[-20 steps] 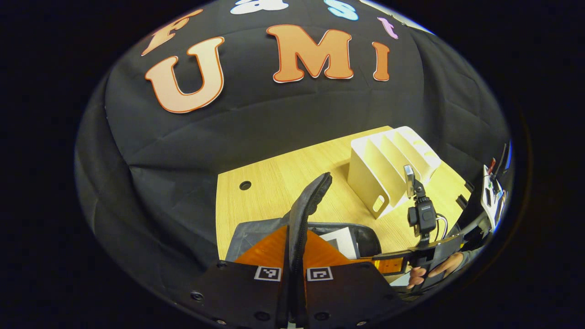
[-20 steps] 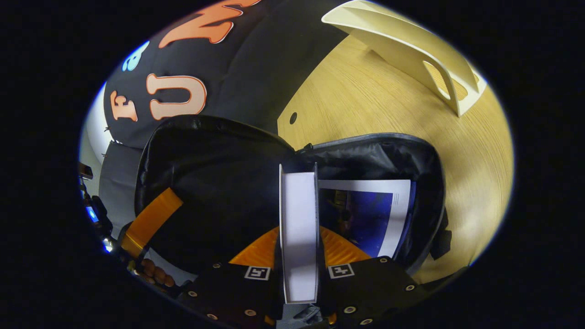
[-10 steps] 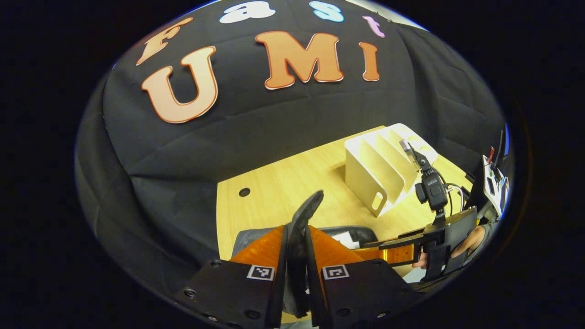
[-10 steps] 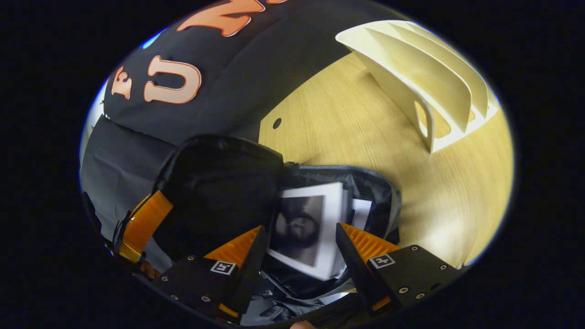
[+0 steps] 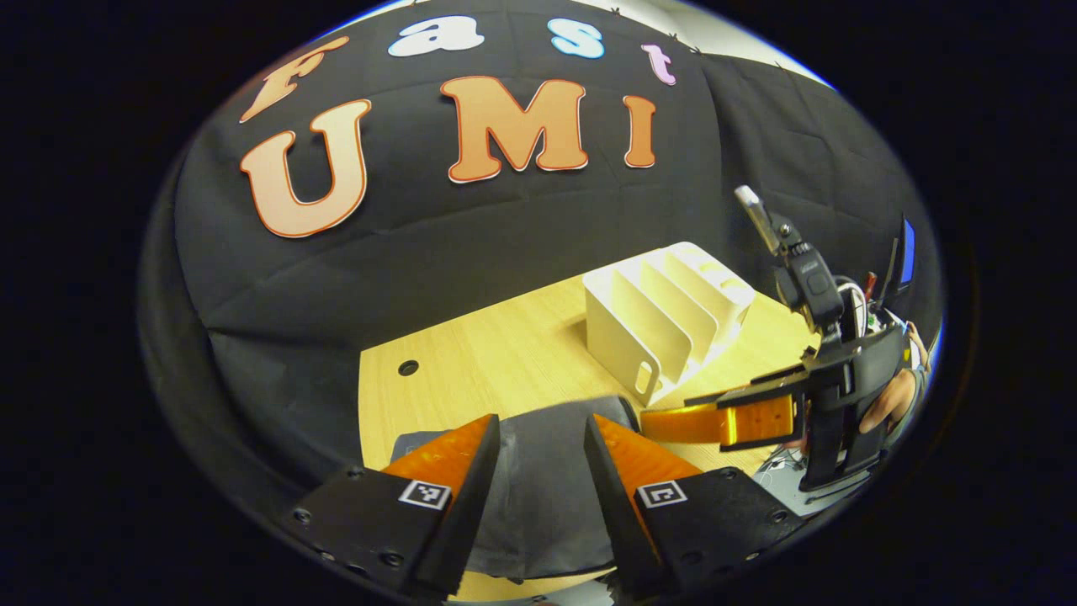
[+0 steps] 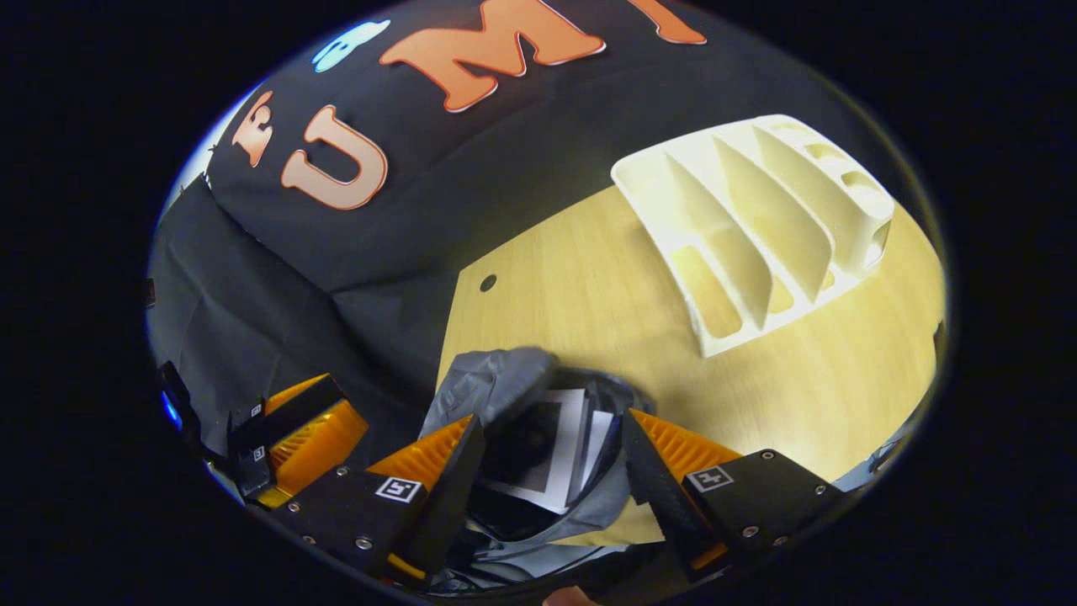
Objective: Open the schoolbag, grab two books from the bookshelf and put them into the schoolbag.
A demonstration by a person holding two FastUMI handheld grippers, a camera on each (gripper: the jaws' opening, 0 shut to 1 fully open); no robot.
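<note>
Two books (image 6: 551, 442) lie inside one schoolbag (image 6: 492, 383); one bookshelf (image 6: 757, 223) at 1 o'clock. Left gripper (image 5: 543, 438) and right gripper (image 6: 551, 442): jaws apart, gripping nothing.

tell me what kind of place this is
Likely a staged recording booth, not a home: black cloth wall behind a light wooden table, holding a cream slotted bookshelf and a grey schoolbag.
</note>
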